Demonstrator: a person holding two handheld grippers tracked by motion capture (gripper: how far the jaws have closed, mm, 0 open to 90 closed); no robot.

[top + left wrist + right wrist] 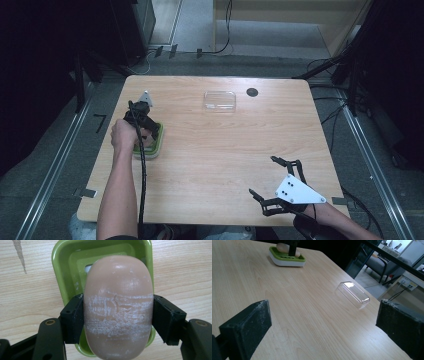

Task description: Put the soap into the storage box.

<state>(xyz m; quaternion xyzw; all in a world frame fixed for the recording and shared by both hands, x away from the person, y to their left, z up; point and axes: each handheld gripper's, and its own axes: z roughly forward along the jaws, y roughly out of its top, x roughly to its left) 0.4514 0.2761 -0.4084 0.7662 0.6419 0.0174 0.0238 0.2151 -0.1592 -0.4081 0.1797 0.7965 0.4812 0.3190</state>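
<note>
One oval, tan soap bar [118, 307], its face scuffed white, sits clamped between the left gripper [117, 317] jaws directly over one green soap dish [61, 270] near the table's [210, 165] left edge; the bar hides most of the dish. The right gripper [274, 184] rests wide open and empty, and one clear plastic lid [219, 100] lies farther back.

L gripper [145, 131] over green dish [151, 148]

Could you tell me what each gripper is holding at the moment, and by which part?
The left gripper clamps the tan soap bar across its two long sides, above the green soap dish. The right gripper stands open, holding nothing.
</note>
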